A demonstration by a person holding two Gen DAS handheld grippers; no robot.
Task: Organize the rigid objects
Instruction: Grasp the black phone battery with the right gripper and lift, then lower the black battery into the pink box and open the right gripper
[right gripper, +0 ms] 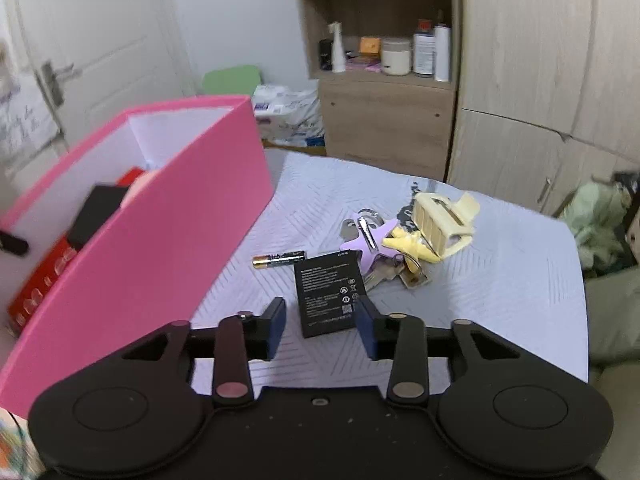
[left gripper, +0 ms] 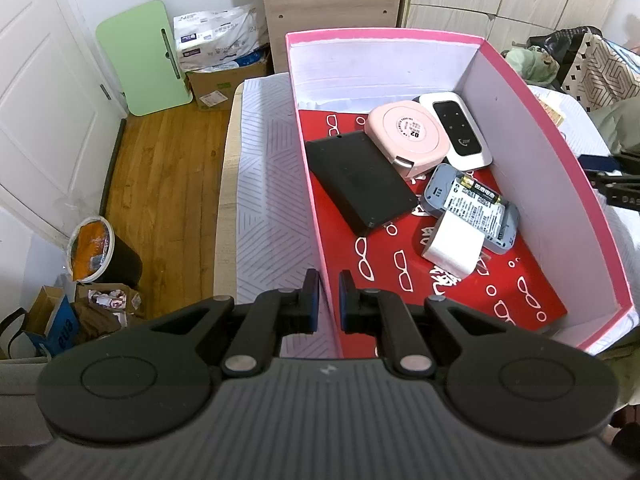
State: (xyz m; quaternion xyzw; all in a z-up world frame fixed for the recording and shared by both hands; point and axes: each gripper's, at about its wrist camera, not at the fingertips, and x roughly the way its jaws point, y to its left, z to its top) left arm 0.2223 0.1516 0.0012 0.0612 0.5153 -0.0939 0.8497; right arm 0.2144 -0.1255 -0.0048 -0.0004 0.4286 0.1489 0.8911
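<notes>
Only the right gripper, jaws open and empty, shows the flat battery; left gripper pinches the box wall.

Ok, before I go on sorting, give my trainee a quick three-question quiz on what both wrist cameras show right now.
1. True or false: the left gripper is clamped on the near wall of the pink box.
2. What lies on the table between the open jaws of the right gripper? A) flat black battery B) cream hair clip C) purple star keyring
3. Fill in: beside the flat black battery lies a loose AA ____.

Key:
1. True: its jaws straddle the wall's rim, nearly closed.
2. A. The cream hair clip and purple star keyring lie farther off.
3. Battery.
</notes>
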